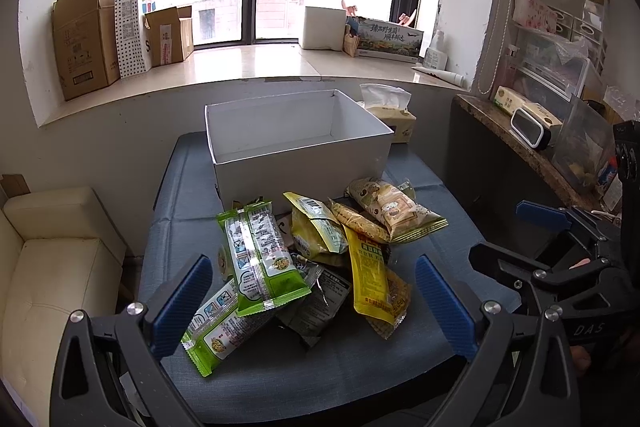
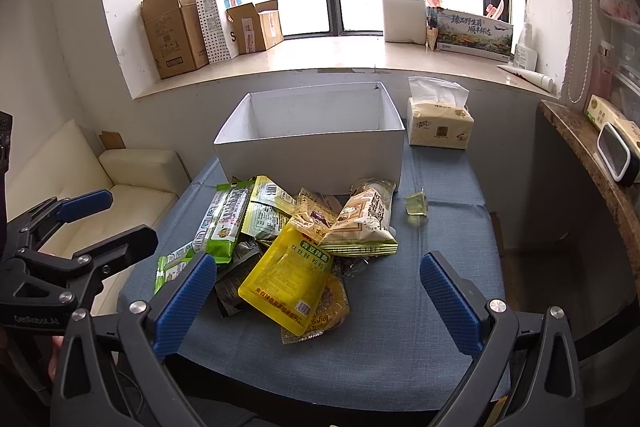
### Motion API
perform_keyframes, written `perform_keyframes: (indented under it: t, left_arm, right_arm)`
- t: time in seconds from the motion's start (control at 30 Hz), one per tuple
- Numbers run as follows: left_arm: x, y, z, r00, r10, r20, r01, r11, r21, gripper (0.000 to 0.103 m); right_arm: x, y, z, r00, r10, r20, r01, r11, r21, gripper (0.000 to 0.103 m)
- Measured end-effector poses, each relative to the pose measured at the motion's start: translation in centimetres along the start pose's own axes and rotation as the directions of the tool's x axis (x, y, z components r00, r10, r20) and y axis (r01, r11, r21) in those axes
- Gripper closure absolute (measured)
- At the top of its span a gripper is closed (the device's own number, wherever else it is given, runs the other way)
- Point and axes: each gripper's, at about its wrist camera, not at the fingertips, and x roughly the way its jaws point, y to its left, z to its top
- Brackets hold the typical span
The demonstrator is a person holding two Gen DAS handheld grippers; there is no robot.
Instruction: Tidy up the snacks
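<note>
A window bay with cardboard cartons on its sill backs a blue-covered table, where a white box stands open-topped and empty at the far side, seemingly placed to receive the heaped snack packets lying just in front of it. The left gripper and right gripper hover near the pile, jaws spread wide and holding nothing, apparently ready for a first pick.

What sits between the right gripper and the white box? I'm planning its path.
The snack pile lies between the right gripper and the white box, as the right wrist view shows.
</note>
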Motion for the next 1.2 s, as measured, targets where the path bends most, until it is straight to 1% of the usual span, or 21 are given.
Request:
perform_keyframes:
  t: [1.2]
  left_arm:
    - [0.16,0.07,0.05,1.0,-0.017,-0.009,0.017,1.0,-0.012,0.0]
  right_arm:
    - [-0.02,-0.18,-0.07,1.0,0.016,0.002,-0.016,1.0,0.016,0.0]
